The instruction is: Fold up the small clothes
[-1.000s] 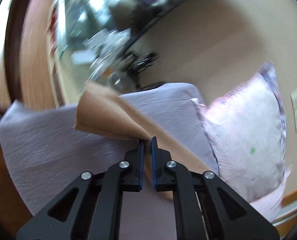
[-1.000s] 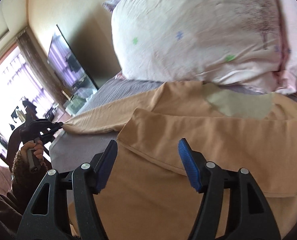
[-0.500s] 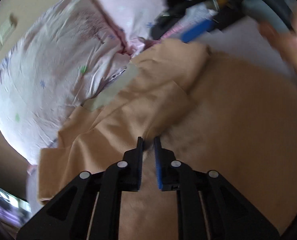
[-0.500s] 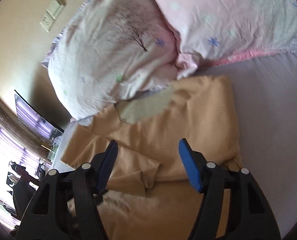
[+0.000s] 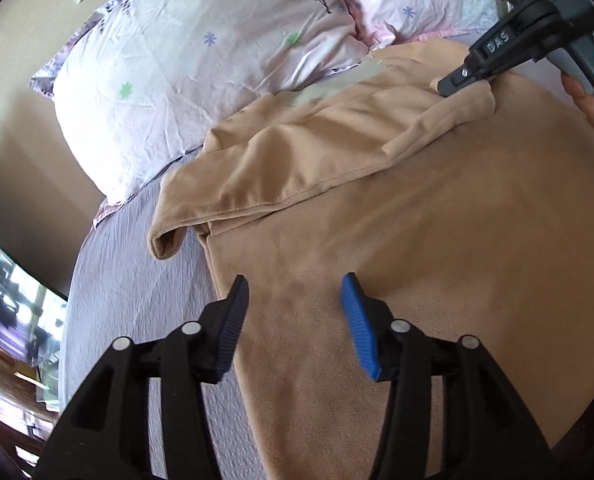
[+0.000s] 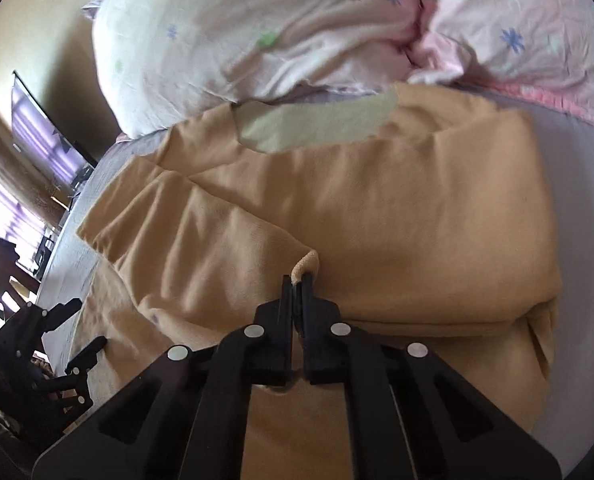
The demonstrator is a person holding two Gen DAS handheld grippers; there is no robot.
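Right gripper (image 6: 297,280) pinching folded sleeve's cuff of tan garment (image 5: 417,248), collar toward pillow (image 5: 201,60); left gripper (image 5: 293,300) spread above hem.

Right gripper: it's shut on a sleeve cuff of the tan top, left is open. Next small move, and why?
Probably carry the cuff a little further across the tan top and lay it flat before opening. The right gripper is pinching it above the folded body, the sleeve is rumpled, and the left gripper hangs open, holding nothing.
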